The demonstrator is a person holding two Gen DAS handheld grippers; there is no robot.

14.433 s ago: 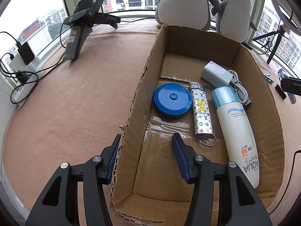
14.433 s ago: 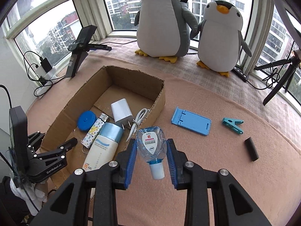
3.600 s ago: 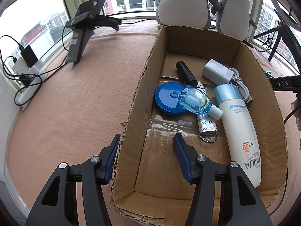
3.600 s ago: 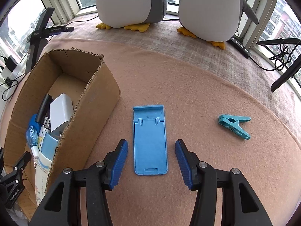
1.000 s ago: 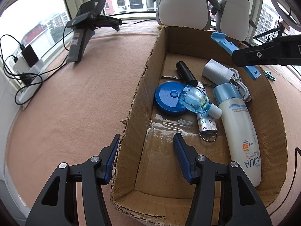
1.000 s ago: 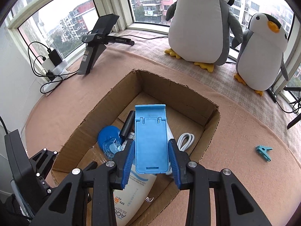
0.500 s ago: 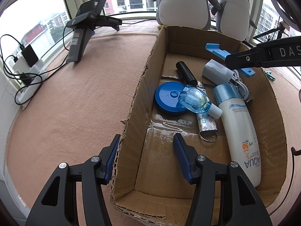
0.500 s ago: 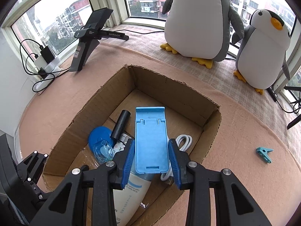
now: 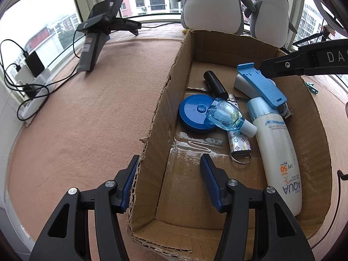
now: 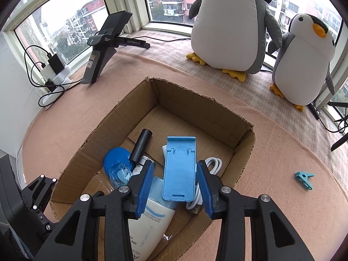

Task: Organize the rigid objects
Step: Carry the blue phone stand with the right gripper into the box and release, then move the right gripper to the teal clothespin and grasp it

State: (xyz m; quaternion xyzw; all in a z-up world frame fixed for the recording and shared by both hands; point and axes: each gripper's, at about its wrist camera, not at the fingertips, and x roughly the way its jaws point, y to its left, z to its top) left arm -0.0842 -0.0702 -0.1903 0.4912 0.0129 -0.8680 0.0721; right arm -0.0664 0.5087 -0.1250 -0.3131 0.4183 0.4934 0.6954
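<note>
A blue phone stand (image 10: 179, 169) lies in the cardboard box (image 10: 195, 106), propped on the white charger (image 9: 239, 82) and the cap of the sunscreen bottle (image 9: 280, 156). My right gripper (image 10: 174, 184) is open around the stand, with a gap showing beside its left finger. Also in the box are a blue round lid (image 9: 193, 113), a clear blue small bottle (image 9: 226, 115), a black cylinder (image 9: 214, 81) and a patterned lighter (image 9: 239, 143). My left gripper (image 9: 169, 180) stands open, straddling the box's left wall (image 9: 152, 143) near the front corner.
A teal clip (image 10: 304, 179) lies on the pink cloth right of the box. Two plush penguins (image 10: 230, 26) stand behind it by the window. A black stand-like device (image 10: 104, 45) and a power strip with cables (image 10: 52, 76) sit at the far left.
The right gripper lowered the blue stand into the box and its fingers have spread, letting the stand rest on the charger and sunscreen bottle. The left gripper has not moved.
</note>
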